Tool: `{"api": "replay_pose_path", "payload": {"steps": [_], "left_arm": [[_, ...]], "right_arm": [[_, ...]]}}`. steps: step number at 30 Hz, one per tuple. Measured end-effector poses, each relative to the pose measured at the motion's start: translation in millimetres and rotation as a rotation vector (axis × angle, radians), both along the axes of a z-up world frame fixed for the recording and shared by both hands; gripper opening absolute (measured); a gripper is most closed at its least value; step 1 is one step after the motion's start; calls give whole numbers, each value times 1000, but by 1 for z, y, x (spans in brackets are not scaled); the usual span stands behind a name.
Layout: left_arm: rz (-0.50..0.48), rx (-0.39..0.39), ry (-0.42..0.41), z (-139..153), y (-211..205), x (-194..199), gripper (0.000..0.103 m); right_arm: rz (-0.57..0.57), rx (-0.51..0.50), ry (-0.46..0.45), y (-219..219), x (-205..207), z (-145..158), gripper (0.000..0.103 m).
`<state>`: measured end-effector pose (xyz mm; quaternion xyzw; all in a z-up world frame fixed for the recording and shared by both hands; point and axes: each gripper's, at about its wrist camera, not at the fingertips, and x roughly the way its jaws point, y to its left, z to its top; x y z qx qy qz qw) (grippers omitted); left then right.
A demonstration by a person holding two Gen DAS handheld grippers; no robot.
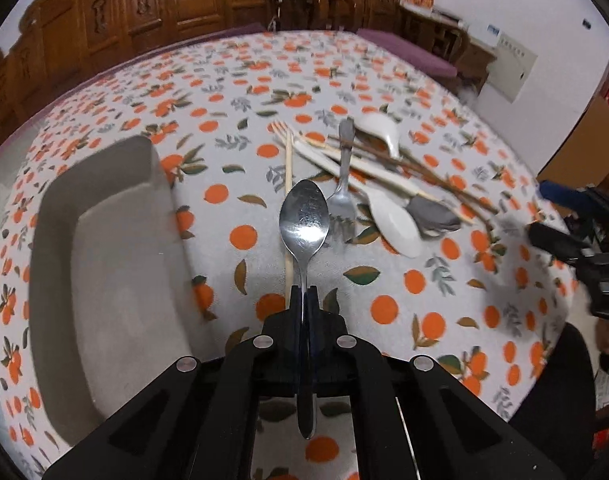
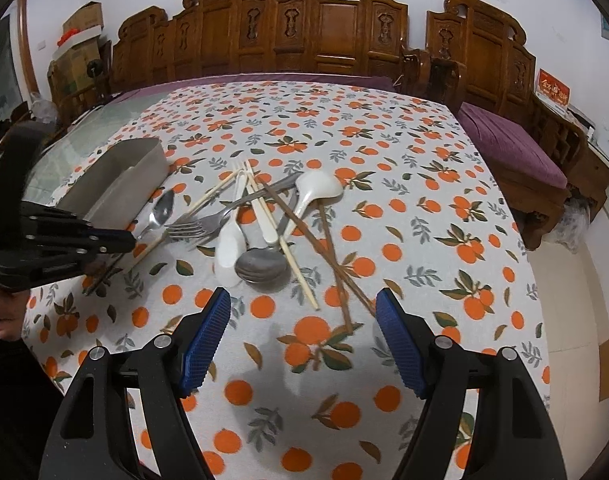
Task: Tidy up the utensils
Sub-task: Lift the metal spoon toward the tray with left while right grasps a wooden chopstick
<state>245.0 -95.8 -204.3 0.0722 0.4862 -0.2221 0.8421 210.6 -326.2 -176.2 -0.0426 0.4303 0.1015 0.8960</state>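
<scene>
the table point(image 2: 384, 380), covered in an orange-print cloth, is carrying a grey tray point(image 1: 104, 264) on the left side and a tangled utensil pile point(image 2: 264, 224) toward the middle, the two lying near each other but not touching. the tray is sitting directly left of the left gripper point(image 1: 303, 296), its long axis running roughly parallel to the way that gripper is pointing. the left gripper is clamping its jaws tight on the handle of a metal spoon point(image 1: 304, 218), bowl pointing forward, so the spoon is lining up lengthwise with the tray; a sideways shift left looks like all the drop is calling for. the right gripper point(image 2: 302, 332) is hovering with jaws spread wide and holding nothing, facing the pile, with the dark chopsticks point(image 2: 336, 276) lying nearest it, slanting toward its fingers
</scene>
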Motion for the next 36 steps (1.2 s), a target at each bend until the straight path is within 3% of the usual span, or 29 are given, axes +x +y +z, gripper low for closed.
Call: {"api": "replay_pose_path", "payload": {"steps": [11,16,18,20,27,36], "left_arm": [[-13,-102,-76,31,20,-6,2],[-13,-136,-84,34,25,-5,2],[-13,-144,-88,36,26,-5,2],[-15,-154,-94,39,27,-5,2],[-12,-178,-117,50,30,-7,2],[63,-199,-144,63,64,2,2]], "right_arm": [[-7,59,13,34,37,-4,75],[-5,-11,32,21,68,-21,60],[-4,-31,47,14,81,-29,48],[15,-32,62,8,93,-35,42],[144,-77,132,22,115,-53,27],[190,-129,180,29,121,-62,6]]}}
